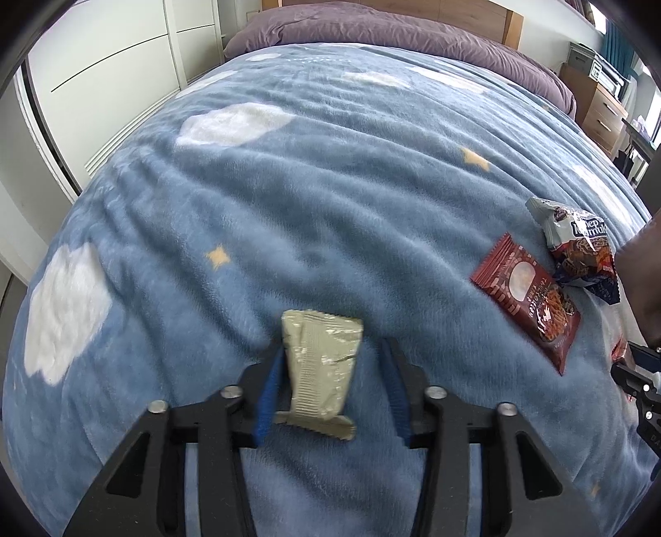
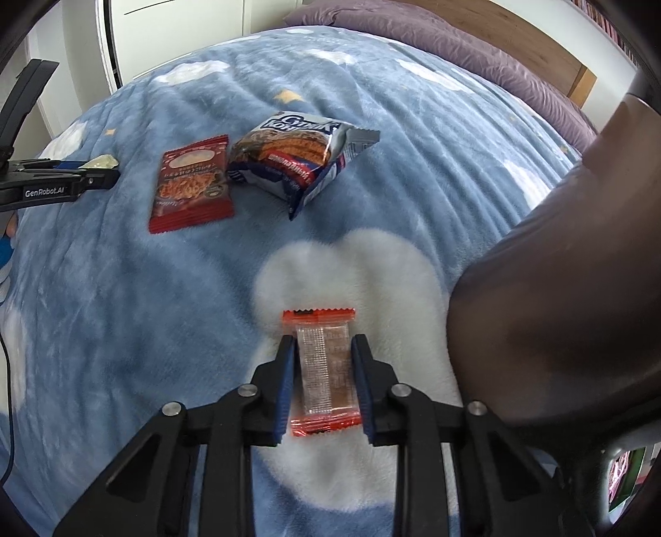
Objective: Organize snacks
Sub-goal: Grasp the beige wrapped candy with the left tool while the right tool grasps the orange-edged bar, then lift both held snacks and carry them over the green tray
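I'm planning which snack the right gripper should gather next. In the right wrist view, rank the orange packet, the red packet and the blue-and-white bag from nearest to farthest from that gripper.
1. Orange packet: between the right gripper's fingers.
2. Red packet: ahead, to the left.
3. Blue-and-white bag: ahead, beside the red packet, reaching slightly farther back.

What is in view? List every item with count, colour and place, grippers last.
Beige packet: 1, pale beige, between the left gripper's fingers, touching only one pad.
Orange packet: 1, orange ends with clear middle, clamped in the right gripper over a white cloud.
Red snack packet: 1, dark red, flat on the blanket.
Blue-and-white snack bag: 1, beside the red one.
Blanket: 1, blue with white clouds and yellow stars, covering the bed.
Purple duvet: 1, at the headboard.
Left gripper: black, blue pads, open.
Right gripper: same, shut.
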`<state>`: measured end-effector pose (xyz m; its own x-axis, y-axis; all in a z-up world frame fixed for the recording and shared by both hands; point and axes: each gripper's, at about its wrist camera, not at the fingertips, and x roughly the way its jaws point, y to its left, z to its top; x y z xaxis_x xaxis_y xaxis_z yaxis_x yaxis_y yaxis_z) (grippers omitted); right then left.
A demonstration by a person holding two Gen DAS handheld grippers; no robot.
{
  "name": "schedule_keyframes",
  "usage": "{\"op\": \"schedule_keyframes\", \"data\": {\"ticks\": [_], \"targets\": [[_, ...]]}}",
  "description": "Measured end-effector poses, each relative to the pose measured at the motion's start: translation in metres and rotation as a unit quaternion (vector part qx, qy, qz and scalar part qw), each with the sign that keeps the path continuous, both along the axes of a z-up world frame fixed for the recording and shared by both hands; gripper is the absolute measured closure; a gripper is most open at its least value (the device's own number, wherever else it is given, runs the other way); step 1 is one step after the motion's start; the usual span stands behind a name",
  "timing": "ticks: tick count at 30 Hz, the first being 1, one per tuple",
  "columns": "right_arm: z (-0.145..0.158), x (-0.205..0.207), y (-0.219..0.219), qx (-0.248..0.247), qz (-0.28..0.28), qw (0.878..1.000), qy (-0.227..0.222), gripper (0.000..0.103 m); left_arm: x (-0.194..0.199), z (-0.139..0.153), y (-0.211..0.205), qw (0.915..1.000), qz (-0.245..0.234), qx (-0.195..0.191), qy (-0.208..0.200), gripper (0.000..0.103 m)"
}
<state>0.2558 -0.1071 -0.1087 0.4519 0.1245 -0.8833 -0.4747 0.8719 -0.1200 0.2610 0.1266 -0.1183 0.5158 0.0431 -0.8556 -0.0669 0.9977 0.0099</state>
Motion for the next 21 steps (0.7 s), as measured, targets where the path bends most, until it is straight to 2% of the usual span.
{"op": "schedule_keyframes", "data": {"ticks": [3, 13, 21], "targets": [[0.002, -0.003, -0.001, 0.004, -0.002, 1.0, -0.003, 0.102, 0.001, 0.0, -0.001, 1.0, -0.003, 0.003, -0.001, 0.077], [0.009, -0.015, -0.002, 0.019, 0.005, 1.0, -0.005, 0.103, -0.004, 0.006, -0.008, 0.9996, -0.01, 0.021, -0.015, 0.082], [0.024, -0.038, 0.002, 0.041, 0.017, 0.999, -0.008, 0.103, -0.025, 0.029, -0.026, 0.9987, -0.026, 0.026, -0.034, 0.082]]}}
